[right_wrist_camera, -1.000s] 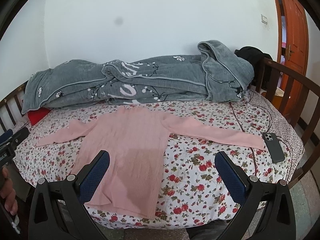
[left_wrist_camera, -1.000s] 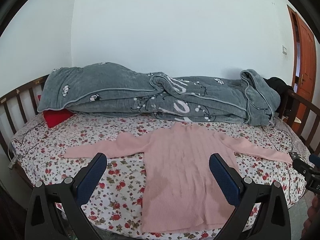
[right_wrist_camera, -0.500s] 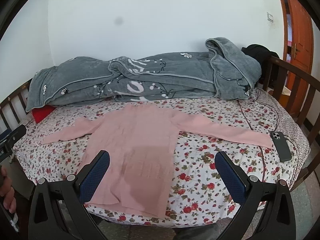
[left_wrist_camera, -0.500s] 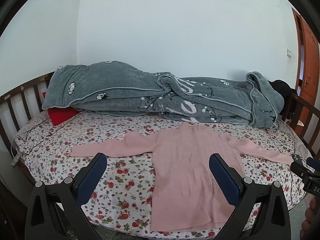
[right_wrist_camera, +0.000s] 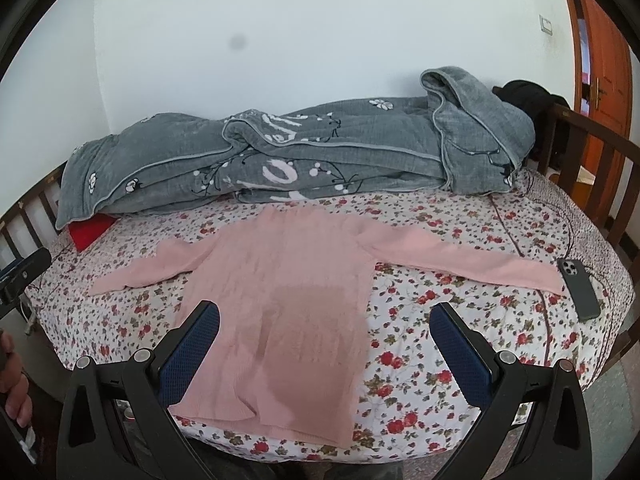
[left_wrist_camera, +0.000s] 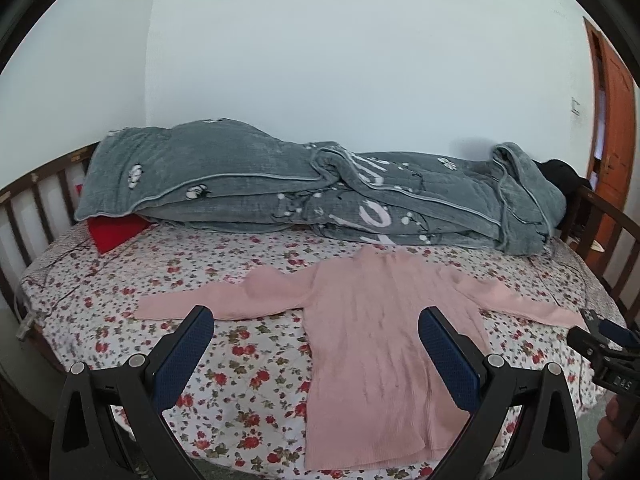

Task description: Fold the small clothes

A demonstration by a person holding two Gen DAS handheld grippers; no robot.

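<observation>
A pink long-sleeved sweater (left_wrist_camera: 372,344) lies flat on the flowered bed sheet (left_wrist_camera: 240,368), both sleeves spread out to the sides, hem toward me. It also shows in the right wrist view (right_wrist_camera: 288,304). My left gripper (left_wrist_camera: 316,320) is open and empty, held above the bed's near edge over the sweater's left side. My right gripper (right_wrist_camera: 326,316) is open and empty, over the sweater's lower right part. Neither touches the cloth.
A grey quilt (left_wrist_camera: 304,196) is heaped along the wall with a red cushion (left_wrist_camera: 114,232) under its left end. A dark phone (right_wrist_camera: 580,288) lies by the right sleeve's cuff. Wooden rails (right_wrist_camera: 592,168) close both bed ends. An orange door (right_wrist_camera: 600,52) stands at right.
Both grippers have drifted to the left and slightly up, so the sweater sits further right in both views. Both stay open. The sweater has not moved.
</observation>
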